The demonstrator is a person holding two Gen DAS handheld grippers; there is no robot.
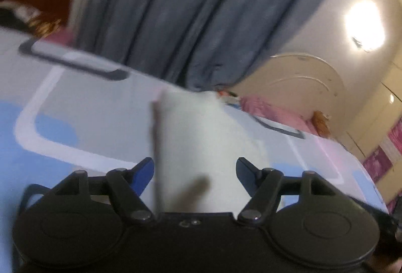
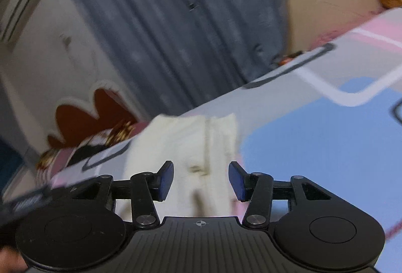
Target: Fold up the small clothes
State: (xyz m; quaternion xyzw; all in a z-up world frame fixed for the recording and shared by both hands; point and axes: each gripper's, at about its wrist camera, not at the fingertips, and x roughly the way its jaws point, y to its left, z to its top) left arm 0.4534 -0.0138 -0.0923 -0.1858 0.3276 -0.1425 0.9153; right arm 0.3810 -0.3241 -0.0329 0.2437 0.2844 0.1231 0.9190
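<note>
The small white knitted garment (image 1: 201, 145) lies flat on the bed (image 1: 75, 102), already gathered into a narrow folded strip whose long axis runs straight away from both cameras toward the grey-blue pleated curtain (image 1: 176, 9) behind the bed. In the right wrist view the same cloth (image 2: 191, 147) shows a ribbed, slightly fuzzy weave with a raised seam or fold line down its middle and a soft, uneven far edge.

The left gripper (image 1: 194, 172) sits right at the near end of the garment with its blue-padded jaws standing apart, one on each side of the strip and neither pad pressing on it. The right gripper (image 2: 201, 178) is likewise parted, the cloth lying between and below its pads, untouched as far as the blur allows. Both hands seem about equally near (the views are smeared, so the margin is hard to judge).

The garment rests on a smooth printed bedsheet of pale blue, white and pink blocks with dark rounded outlines. Beyond the curtain, a cream wall carries a bright lamp (image 1: 364, 24). My guess is that the release is done and the next fold would go across the long axis.
</note>
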